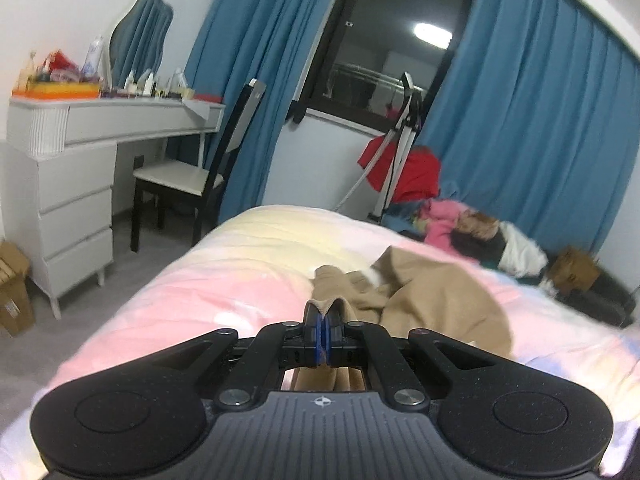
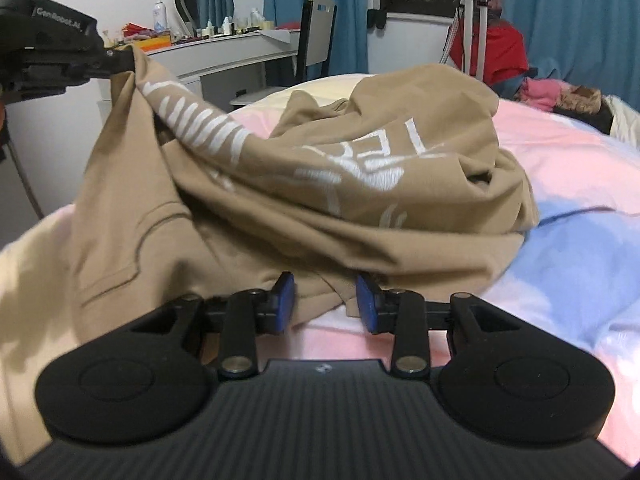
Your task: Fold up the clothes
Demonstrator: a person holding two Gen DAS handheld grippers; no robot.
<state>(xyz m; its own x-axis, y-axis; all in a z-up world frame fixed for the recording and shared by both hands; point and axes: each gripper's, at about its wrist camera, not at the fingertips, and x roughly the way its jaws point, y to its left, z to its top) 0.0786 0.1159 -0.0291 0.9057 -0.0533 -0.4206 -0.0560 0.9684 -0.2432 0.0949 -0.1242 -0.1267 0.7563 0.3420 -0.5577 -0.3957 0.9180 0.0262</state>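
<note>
Pastel bedding [image 2: 560, 168] on a bed carries a crumpled tan shirt [image 2: 320, 184] with white print. One shirt edge lies between the blue pads of the right gripper [image 2: 326, 304], which stand apart. At left, the left gripper [image 1: 322, 334] is clamped on a raised fold. Blue curtains [image 1: 532, 120] hang behind.

The tan shirt [image 2: 320, 184] lay heaped across the middle of the bed [image 2: 580, 248], blocking the way straight ahead. To its right the blanket was bare, open for a pass. At the far right a pile of clothes [image 1: 472, 236] crowded the bed's edge, with a stand [image 1: 396, 152] behind it. On the left, a strip of floor ran between bed and chair [image 1: 192, 176].
</note>
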